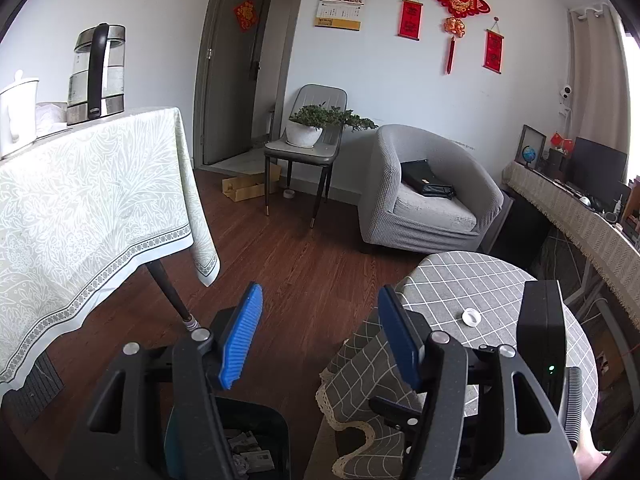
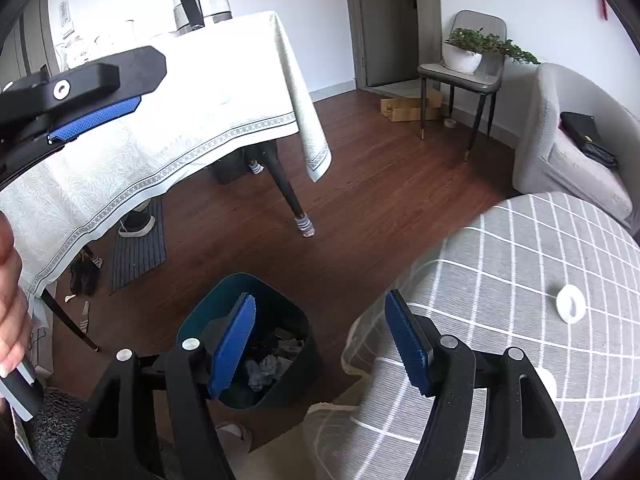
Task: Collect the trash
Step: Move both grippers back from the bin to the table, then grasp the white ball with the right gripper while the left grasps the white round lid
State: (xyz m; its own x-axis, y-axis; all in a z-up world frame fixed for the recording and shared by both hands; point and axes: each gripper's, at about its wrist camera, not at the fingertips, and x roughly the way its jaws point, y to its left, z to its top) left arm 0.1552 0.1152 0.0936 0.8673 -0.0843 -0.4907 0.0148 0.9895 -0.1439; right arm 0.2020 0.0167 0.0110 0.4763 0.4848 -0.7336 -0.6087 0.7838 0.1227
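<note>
A dark teal trash bin stands on the wood floor beside the round table, with crumpled paper inside. It also shows at the bottom of the left wrist view. A small white ring-shaped piece lies on the grey checked tablecloth; it also shows in the left wrist view. My right gripper is open and empty, above the bin and the table's edge. My left gripper is open and empty, held higher; it appears at the upper left of the right wrist view.
A table with a pale patterned cloth carries a kettle on the left. A grey armchair, a chair with a potted plant and a cardboard box stand along the far wall. A floor mat lies under the table.
</note>
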